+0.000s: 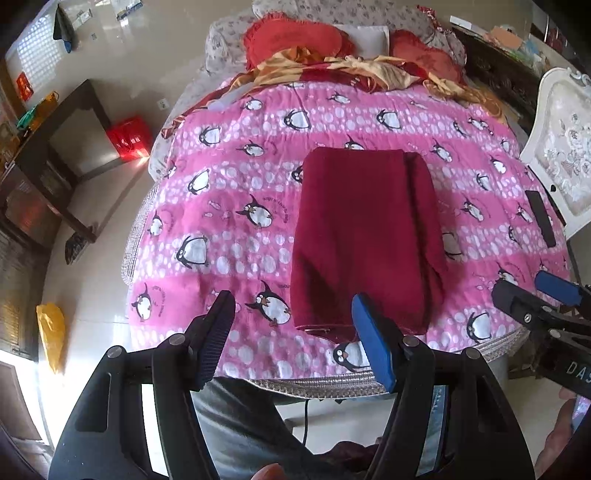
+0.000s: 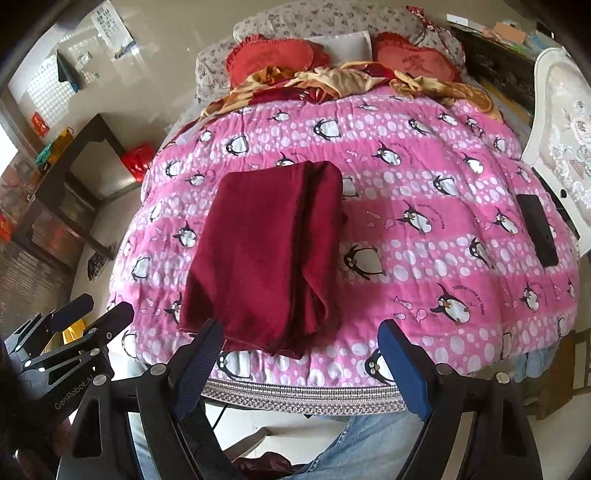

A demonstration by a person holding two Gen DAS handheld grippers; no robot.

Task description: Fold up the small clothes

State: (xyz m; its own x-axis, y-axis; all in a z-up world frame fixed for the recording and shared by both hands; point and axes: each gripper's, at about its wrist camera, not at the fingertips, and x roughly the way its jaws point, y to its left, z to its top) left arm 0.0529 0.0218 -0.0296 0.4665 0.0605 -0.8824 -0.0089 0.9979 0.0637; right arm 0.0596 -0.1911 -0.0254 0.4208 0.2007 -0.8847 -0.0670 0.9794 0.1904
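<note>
- A dark red folded cloth garment point(image 1: 364, 236) lies flat on a pink penguin-print quilt point(image 1: 236, 206) covering the bed.
- Left gripper point(image 1: 293, 339) and right gripper point(image 2: 306, 369) hover near the quilt's front edge, jaws spread, empty.

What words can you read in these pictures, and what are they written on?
"GenRobot.AI" on the left gripper, seen from the right wrist.
"DAS", cut off by the picture's edge, on the right gripper, seen from the left wrist.
Small curved writing beside the penguins on the pink quilt: too small to read.
Gold marks on the red bag, the wall poster: blurred, unreadable.
</note>
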